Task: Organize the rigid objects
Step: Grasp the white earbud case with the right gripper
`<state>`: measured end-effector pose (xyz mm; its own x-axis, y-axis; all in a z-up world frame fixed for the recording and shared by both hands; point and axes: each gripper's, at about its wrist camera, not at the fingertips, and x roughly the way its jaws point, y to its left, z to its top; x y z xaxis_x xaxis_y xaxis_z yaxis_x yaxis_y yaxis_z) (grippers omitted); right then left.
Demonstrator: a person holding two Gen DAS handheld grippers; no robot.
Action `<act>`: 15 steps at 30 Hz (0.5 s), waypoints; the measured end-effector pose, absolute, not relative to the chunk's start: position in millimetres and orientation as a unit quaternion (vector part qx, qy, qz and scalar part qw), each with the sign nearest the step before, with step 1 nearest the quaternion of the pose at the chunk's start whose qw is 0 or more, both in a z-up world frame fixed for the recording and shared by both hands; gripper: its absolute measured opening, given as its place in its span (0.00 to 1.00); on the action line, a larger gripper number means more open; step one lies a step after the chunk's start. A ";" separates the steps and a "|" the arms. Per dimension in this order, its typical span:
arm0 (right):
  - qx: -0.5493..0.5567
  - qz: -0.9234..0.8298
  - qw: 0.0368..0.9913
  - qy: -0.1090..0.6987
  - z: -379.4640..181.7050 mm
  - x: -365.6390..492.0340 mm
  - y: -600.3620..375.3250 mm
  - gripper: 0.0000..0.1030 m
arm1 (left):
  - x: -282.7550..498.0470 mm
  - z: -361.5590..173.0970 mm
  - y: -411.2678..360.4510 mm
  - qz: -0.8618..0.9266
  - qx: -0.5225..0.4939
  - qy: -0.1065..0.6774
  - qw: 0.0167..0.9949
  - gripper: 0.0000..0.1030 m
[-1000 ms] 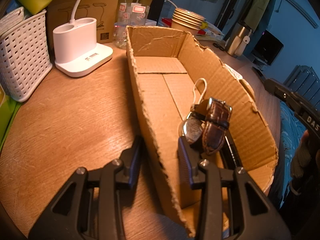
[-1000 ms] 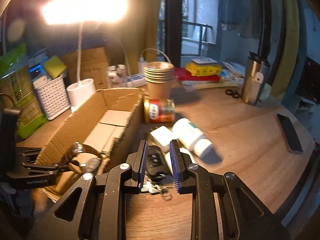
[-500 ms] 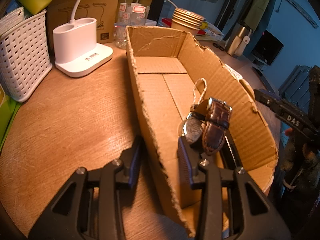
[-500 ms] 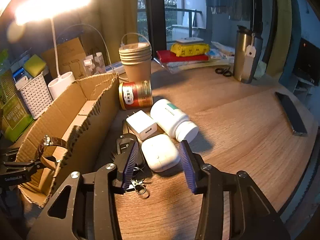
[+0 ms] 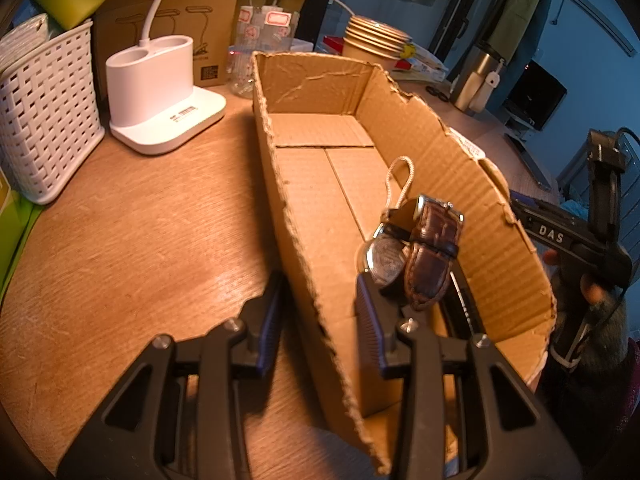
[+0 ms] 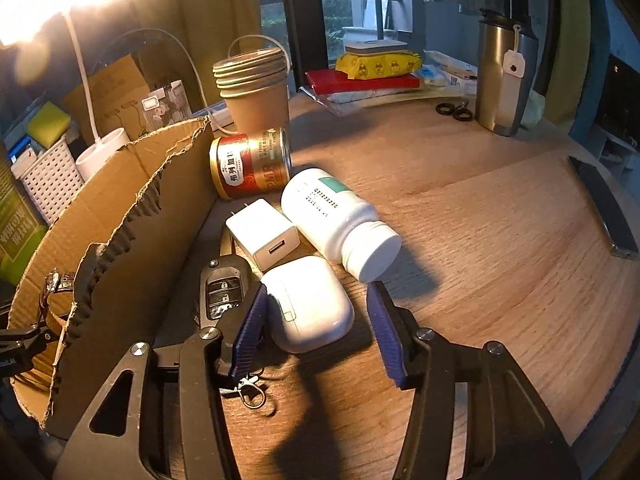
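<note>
My left gripper straddles the near left wall of the torn cardboard box, shut on that wall. A brown-strapped watch stands inside the box beside its right finger. My right gripper is low over the table with its jaws opening around a white earbuds case; the right pad stands clear of it. A black car key lies just left of it against the box. A white charger, a white pill bottle and a red can lie behind.
A stack of paper cups, a steel tumbler, scissors and a dark phone sit on the round wooden table. Left of the box are a white lamp base and a white basket.
My right gripper let go of the car key, opened, and moved down and over so that the earbuds case sits between its jaws. The left gripper and watch stayed put.
</note>
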<state>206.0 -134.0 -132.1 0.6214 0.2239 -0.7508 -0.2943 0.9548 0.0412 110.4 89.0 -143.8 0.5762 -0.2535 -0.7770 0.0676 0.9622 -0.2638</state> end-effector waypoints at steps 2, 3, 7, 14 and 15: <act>-0.047 0.144 0.899 0.411 -132.5 208.3 -132.1 0.54 | 110.2 -143.8 89.0 -0.091 -0.103 0.451 0.882 0.37; -0.050 0.144 0.898 0.413 -133.0 209.4 -131.0 0.54 | 110.4 -143.8 89.0 -0.091 -0.103 0.451 0.882 0.37; -0.065 0.144 0.887 0.434 -141.3 215.4 -125.3 0.54 | 110.1 -143.8 89.1 -0.091 -0.103 0.451 0.882 0.37; -0.069 0.148 0.888 0.431 -140.6 212.8 -123.7 0.47 | 110.0 -143.8 89.0 -0.091 -0.103 0.451 0.882 0.37; -0.070 0.147 0.888 0.430 -140.2 212.0 -123.2 0.47 | 110.0 -143.8 89.0 -0.091 -0.103 0.451 0.882 0.37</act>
<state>212.0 -123.2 -140.2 0.5871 0.2010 -0.7842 -0.3221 0.9467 0.0015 110.0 89.0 -143.8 0.5765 -0.2532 -0.7769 0.0674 0.9623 -0.2636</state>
